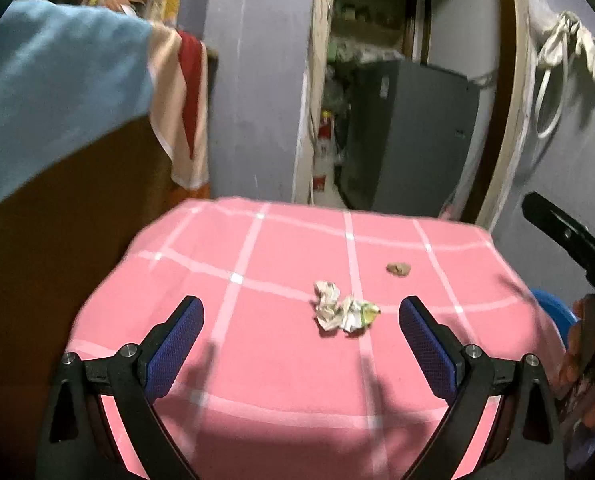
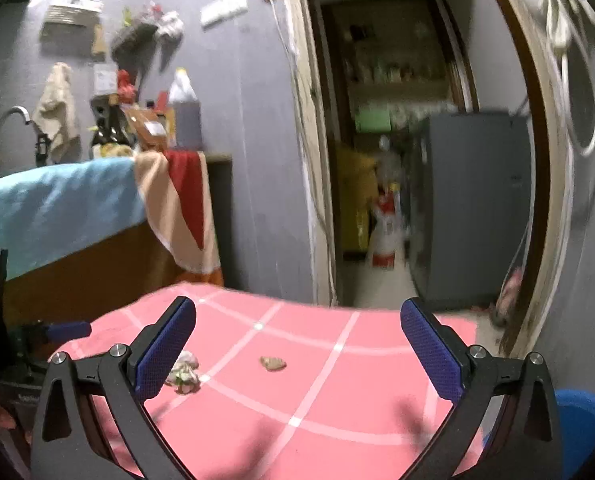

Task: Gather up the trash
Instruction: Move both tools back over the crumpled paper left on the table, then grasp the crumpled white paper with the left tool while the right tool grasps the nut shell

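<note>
The left gripper [image 1: 301, 312] is hovering above a table draped in a pink checked cloth [image 1: 257, 360], its two blue-padded fingers [image 1: 175, 344] spreading wide apart and gripping nothing. A crumpled paper wrapper [image 1: 343, 312] is lying on the cloth ahead of it, nearer the right-hand finger than the left one, touching neither. A small brown scrap [image 1: 398, 268] is sitting farther back on the cloth, apart from the wrapper.

The right gripper [image 2: 297, 328] is likewise standing wide open and empty over the same cloth [image 2: 337, 400]. In its view the crumpled wrapper [image 2: 185, 376] is lying just beside the left-hand finger [image 2: 165, 350] (partly hidden behind its pad, so contact cannot be judged), while the brown scrap [image 2: 272, 363] is resting between the two fingers, closer to the left one.

A blue bin [image 2: 581, 420] is showing at the lower right past the table's edge; the left wrist view is catching its rim [image 1: 553, 308] as well, next to the person's hand on the other tool [image 1: 589, 344]. Behind the table a light blue towel [image 2: 57, 208] and a red and beige cloth [image 2: 181, 208] are hanging over a wooden counter, and an open doorway is revealing a grey refrigerator [image 2: 473, 208].
</note>
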Demonstrator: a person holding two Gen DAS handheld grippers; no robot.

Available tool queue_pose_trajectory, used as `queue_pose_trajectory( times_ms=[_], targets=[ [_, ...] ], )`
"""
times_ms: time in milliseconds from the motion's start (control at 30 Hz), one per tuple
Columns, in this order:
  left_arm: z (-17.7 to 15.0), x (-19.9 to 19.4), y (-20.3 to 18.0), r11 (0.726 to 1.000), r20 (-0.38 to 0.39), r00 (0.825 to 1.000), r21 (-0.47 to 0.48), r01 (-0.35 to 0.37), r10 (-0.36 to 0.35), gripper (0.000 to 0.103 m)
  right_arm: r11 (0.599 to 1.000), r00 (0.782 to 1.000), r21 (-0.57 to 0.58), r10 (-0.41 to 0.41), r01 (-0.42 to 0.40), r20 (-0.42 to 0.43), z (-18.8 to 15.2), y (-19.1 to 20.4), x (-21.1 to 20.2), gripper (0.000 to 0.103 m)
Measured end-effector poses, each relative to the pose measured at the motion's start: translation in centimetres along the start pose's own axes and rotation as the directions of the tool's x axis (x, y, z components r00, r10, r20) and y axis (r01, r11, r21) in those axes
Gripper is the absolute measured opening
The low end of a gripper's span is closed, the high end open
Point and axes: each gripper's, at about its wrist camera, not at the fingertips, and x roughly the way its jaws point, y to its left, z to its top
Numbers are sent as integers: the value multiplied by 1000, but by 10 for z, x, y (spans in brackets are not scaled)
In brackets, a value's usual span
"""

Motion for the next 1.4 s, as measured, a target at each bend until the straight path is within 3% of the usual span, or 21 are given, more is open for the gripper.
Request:
queue_pose_trajectory(
  times_ms=[100, 167, 333, 433, 633, 767, 900, 1000, 1067, 1100, 1233, 1300, 1400],
  targets=[
    [2, 17, -3, 1000, -85, 996, 19, 11, -9, 95, 999, 994, 38, 3, 1, -112, 0, -6, 20, 101],
    [3, 25, -3, 1000, -121, 992, 13, 21, -19, 94, 998, 985, 54, 2, 8, -174, -2, -8, 31, 93],
    [4, 43, 1, 997, -206, 975, -36, 75, -81, 68, 999, 944, 47, -10, 27, -330, -11, -10, 57, 70],
    [5, 52, 1, 994, -247, 963, -51, 98, -108, 54, 999, 918, 40, -1, 19, -396, -15, -9, 71, 63],
    [12, 59, 2, 990, -251, 958, -61, 130, -142, 49, 1000, 876, 11, 18, -14, -483, -19, -3, 100, 52],
    [16, 64, 1, 987, -256, 953, -60, 149, -160, 35, 999, 852, -11, 29, -40, -523, -23, 4, 120, 49],
    [18, 68, 3, 983, -261, 948, -74, 166, -180, 26, 997, 814, 15, 75, -81, -576, -30, 7, 138, 40],
    [19, 70, 3, 983, -265, 947, -74, 170, -183, 14, 996, 811, 3, 71, -86, -581, -30, 9, 140, 31],
    [19, 70, 0, 982, -265, 946, -69, 174, -186, 12, 996, 809, -19, 62, -90, -585, -31, 12, 140, 26],
    [19, 69, -1, 983, -263, 947, -64, 173, -183, 11, 995, 808, -29, 63, -98, -586, -31, 15, 141, 20],
    [17, 67, -3, 983, -261, 948, -54, 177, -185, 9, 991, 807, -74, 48, -113, -589, -33, 23, 136, 18],
    [15, 64, -5, 983, -256, 949, -52, 177, -185, 9, 991, 812, -75, 48, -112, -581, -32, 23, 132, 18],
    [13, 59, -3, 981, -239, 951, -57, 185, -194, 8, 993, 842, -69, 46, -99, -538, -25, 20, 116, 18]
  ],
)
